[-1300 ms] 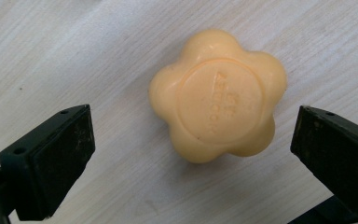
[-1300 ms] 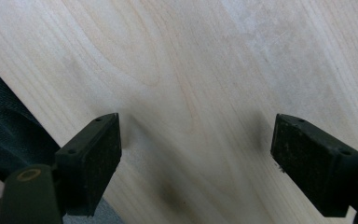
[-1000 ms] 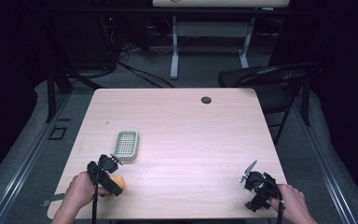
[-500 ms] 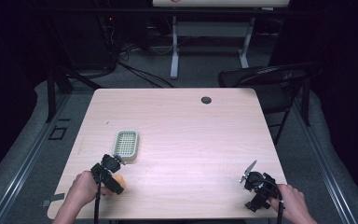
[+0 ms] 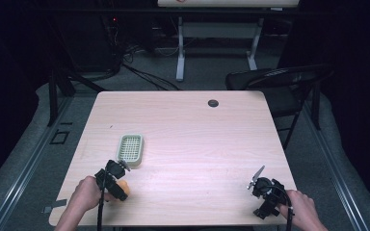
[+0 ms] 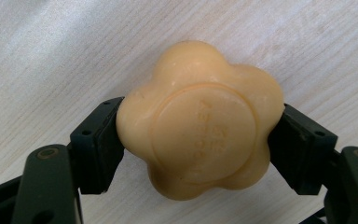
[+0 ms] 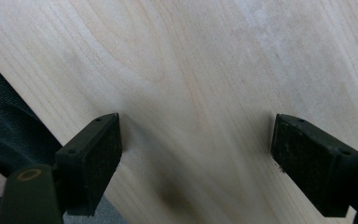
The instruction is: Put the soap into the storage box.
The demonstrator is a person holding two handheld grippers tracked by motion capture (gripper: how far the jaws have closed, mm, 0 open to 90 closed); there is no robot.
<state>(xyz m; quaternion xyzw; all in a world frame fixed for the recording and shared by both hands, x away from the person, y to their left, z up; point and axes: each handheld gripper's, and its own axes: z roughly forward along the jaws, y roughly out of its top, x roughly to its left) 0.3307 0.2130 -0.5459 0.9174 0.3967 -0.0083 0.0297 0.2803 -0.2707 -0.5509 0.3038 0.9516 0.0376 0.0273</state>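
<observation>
Left hand-held gripper point(image 6: 198, 135) is clamped on the soap point(image 6: 199, 122), an orange flower-shaped bar; both pads press its sides, and the jaws have just been closing onto it. The soap sits on the worktop point(image 5: 197, 130) near the front left corner, just in front of the soap dish point(image 5: 130, 147) (pale green, slatted, nothing in it). In the high view the soap point(image 5: 123, 187) peeks out beside the left hand-held gripper point(image 5: 114, 175). Right hand-held gripper point(image 7: 196, 154) has its jaws apart with nothing between them, low over bare wood at the front right edge point(image 5: 260, 185). The two are well apart.
</observation>
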